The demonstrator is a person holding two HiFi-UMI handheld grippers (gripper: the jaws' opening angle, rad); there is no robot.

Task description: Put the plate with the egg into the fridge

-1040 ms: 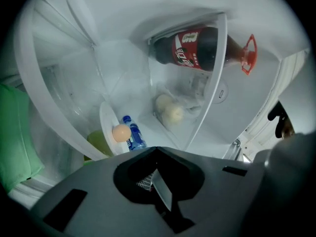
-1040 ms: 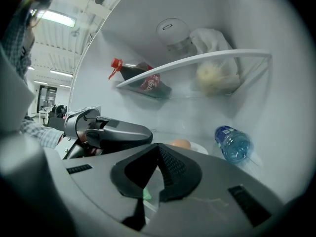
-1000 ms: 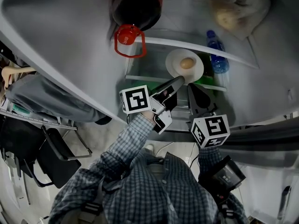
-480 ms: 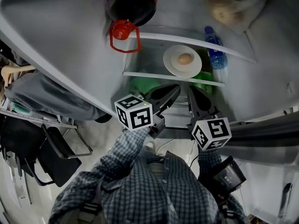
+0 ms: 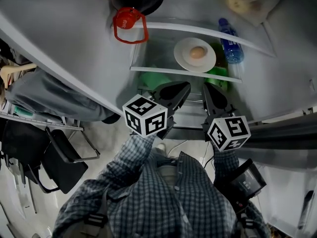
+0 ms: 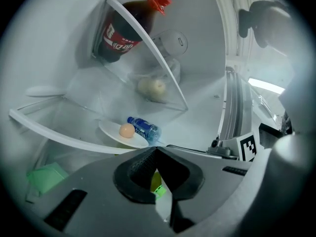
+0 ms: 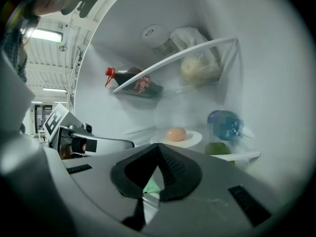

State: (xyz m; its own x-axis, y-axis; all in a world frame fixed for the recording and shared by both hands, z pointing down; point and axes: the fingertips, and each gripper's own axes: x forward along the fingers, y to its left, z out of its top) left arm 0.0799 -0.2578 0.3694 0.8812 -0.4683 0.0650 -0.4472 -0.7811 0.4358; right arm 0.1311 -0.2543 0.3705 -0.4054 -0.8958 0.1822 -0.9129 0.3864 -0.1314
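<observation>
The left gripper [image 6: 155, 149] has its black ribbed jaws pressed together on nothing. The right gripper [image 7: 158, 146] is likewise closed and empty. In the head view the left gripper [image 5: 185, 87] and the right gripper [image 5: 205, 86] sit side by side, both apart from the fridge's contents.

From the left tips, the round white plate [image 5: 186, 59] lies at about 12 o'clock, and from the right tips at about 11 o'clock. Neither gripper is clearly nearer. The plate rests flat on the clear glass shelf [image 5: 163, 71] inside the fridge. The pale brown egg [image 5: 197, 53] sits on it, its long axis running 9 to 3. The placing looks finished, so the next move is probably backing out.

At the plate's 2 o'clock lies a small blue plastic water bottle [image 5: 230, 48]. At 10 o'clock sits a dark soda bottle with a red cap [image 5: 128, 19]. Its red label carries white script that is too small to read. The grippers' cubes show only black-and-white square markers.
</observation>
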